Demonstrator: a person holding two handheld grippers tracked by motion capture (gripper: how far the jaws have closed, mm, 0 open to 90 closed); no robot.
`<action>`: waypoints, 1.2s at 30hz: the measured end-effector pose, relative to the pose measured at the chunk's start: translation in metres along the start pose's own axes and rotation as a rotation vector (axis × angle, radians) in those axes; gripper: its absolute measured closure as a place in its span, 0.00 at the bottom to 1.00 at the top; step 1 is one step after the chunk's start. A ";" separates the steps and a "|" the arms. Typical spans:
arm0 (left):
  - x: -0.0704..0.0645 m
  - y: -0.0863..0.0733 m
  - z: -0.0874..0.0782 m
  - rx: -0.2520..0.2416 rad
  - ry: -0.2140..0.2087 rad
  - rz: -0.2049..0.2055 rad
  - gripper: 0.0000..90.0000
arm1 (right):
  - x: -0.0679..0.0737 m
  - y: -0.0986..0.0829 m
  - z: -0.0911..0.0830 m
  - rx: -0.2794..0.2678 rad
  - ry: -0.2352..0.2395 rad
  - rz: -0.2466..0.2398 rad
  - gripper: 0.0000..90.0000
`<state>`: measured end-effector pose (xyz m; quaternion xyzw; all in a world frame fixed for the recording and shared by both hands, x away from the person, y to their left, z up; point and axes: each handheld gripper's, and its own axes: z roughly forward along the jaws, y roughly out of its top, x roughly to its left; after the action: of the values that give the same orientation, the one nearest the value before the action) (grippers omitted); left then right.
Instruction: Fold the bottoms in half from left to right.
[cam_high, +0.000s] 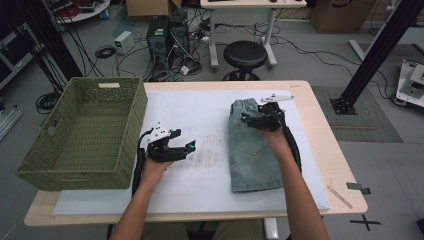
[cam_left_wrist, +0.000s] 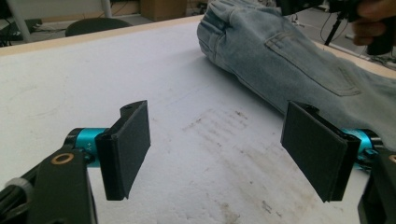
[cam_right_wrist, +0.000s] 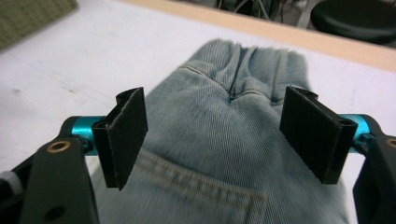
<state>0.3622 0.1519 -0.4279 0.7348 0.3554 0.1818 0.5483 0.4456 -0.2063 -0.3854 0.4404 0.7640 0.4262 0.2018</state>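
1. My left gripper: jaws wide apart, empty, over the white mat.
2. My right gripper: jaws spread, nothing between them, over the waistband.
3. Folded denim shorts: flat on mat, right of centre.
4. Green basket: table's left edge.

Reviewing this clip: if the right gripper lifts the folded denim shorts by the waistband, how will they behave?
The denim shorts are probably floppy: soft cloth, gathered at the waistband, so the folded halves would likely fall open and hang. They look fairly heavy for cloth, being thick denim. The right gripper, open above them, should grip the coarse weave without slipping.
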 end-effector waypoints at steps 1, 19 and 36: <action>0.001 -0.001 0.001 0.008 -0.002 0.003 0.27 | 0.000 0.001 0.006 0.019 -0.008 -0.004 0.27; 0.008 0.010 0.000 0.037 0.000 0.003 0.26 | -0.012 -0.019 0.057 0.226 -0.039 -0.052 0.35; 0.010 0.010 0.001 0.026 -0.004 -0.008 0.26 | 0.002 -0.039 0.035 0.248 -0.013 -0.097 0.34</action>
<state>0.3724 0.1570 -0.4201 0.7409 0.3595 0.1735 0.5402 0.4490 -0.1980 -0.4374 0.4273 0.8298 0.3156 0.1710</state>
